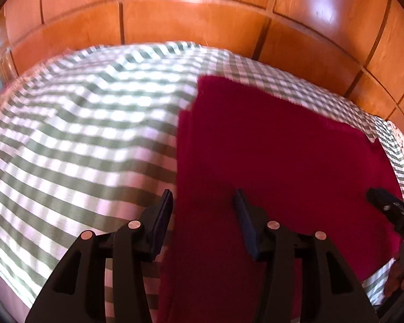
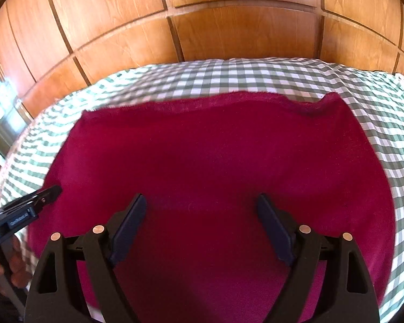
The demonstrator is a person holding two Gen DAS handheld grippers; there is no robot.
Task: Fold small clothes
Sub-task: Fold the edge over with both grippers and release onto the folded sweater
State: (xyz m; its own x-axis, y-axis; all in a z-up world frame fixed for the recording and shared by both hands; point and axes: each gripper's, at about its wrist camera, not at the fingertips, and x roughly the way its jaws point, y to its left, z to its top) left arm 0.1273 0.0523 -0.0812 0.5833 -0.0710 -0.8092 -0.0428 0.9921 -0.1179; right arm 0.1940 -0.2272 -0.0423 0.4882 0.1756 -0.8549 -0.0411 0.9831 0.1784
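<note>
One red cloth (image 2: 215, 156) on the checked worktop (image 2: 229, 78), cut off below, under two spread, empty tongs (image 1: 203, 202) (image 2: 200, 204).

Checked tablecloth (image 2: 256, 78), crimson cloth (image 2: 215, 161) flat on it

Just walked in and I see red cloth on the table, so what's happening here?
A person is working on a red cloth with a handheld gripper in each hand; it lies flat on a green-checked tablecloth. The left gripper hangs open over the cloth's left edge, and the right gripper hangs open above its middle. Neither grips it.
</note>
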